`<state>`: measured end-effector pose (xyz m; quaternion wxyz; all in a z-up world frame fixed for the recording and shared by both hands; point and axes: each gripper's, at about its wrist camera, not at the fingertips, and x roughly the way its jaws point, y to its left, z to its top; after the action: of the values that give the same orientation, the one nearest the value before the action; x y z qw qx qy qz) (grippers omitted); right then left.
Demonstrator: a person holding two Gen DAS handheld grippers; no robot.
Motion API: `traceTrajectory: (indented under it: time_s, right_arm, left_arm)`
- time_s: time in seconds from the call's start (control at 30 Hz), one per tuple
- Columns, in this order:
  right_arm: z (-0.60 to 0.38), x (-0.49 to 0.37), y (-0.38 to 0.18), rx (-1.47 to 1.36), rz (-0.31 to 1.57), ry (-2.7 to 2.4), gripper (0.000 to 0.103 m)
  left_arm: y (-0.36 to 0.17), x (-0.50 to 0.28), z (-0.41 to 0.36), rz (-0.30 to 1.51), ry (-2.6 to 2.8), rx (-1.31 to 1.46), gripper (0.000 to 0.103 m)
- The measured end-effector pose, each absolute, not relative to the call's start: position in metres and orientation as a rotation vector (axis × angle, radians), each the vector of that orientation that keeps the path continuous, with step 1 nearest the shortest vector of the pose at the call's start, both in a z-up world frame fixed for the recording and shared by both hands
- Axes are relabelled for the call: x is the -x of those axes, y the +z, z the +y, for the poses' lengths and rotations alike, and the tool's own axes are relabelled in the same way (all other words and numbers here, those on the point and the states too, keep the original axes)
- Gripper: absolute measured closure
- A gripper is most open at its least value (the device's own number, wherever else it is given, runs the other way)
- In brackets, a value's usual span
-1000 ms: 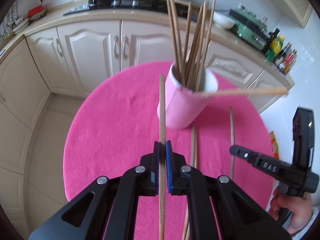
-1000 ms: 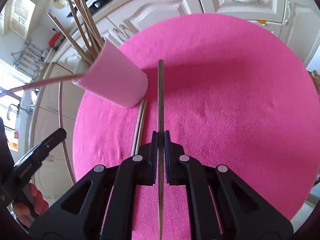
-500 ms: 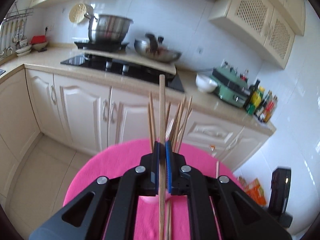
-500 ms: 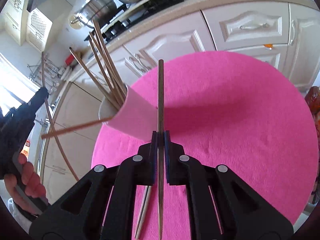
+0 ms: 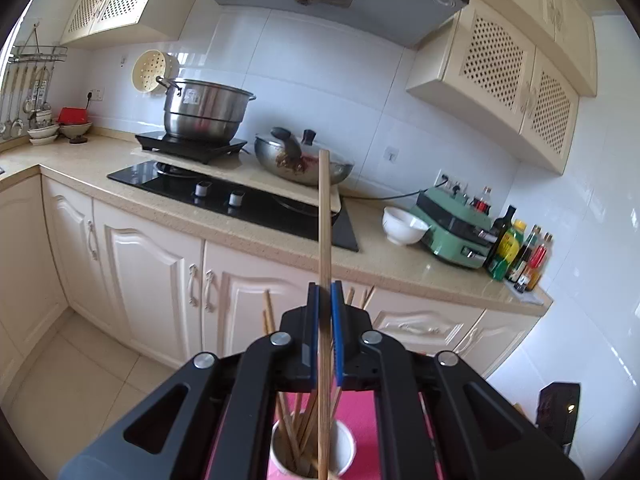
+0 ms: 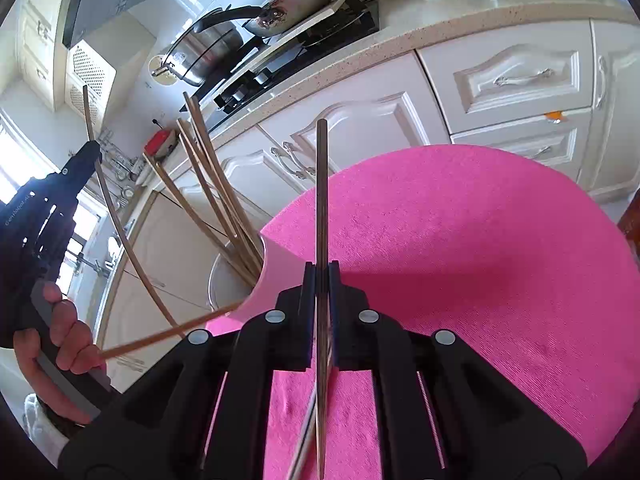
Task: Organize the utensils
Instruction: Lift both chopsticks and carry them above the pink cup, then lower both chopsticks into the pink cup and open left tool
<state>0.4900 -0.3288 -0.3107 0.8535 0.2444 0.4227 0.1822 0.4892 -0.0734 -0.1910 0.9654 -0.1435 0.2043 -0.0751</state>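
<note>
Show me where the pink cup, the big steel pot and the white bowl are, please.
pink cup (image 6: 276, 276), right wrist view, on its pink side wall.
steel pot (image 5: 206, 114), left wrist view, middle of its shiny side.
white bowl (image 5: 402, 226), left wrist view, on its outer wall.

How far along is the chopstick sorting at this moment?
Partly done: several chopsticks already stand in the pink cup. In hand: the left gripper is shut on a light chopstick above the cup, and the right gripper is shut on a darker chopstick. Left: dropping both in, plus another utensil lying on the pink mat.
</note>
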Motion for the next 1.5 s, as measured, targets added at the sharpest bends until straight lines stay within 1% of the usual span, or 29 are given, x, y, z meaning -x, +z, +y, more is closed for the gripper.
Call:
traceTrajectory:
  time_s: [0.27, 0.63, 0.9, 1.2, 1.5]
  right_arm:
    - [-0.324, -0.506, -0.318, -0.519, 0.885, 0.400, 0.096]
    - [-0.325, -0.515, -0.322, -0.531, 0.869, 0.398, 0.096]
    - [-0.322, -0.515, -0.301, -0.517, 0.804, 0.394, 0.096]
    - [-0.317, -0.507, -0.272, -0.484, 0.708, 0.355, 0.096]
    - [-0.308, -0.505, -0.225, -0.446, 0.524, 0.326, 0.096]
  left_arm:
    - [-0.200, -0.508, -0.082, 0.346, -0.122, 0.238, 0.097]
    - [-0.236, -0.513, -0.090, 0.394, -0.108, 0.176, 0.097]
    - [-0.256, -0.493, -0.082, 0.478, -0.120, 0.181, 0.097]
    - [-0.267, -0.467, -0.075, 0.537, -0.130, 0.179, 0.097]
    - [-0.267, -0.451, -0.075, 0.564, -0.150, 0.165, 0.097]
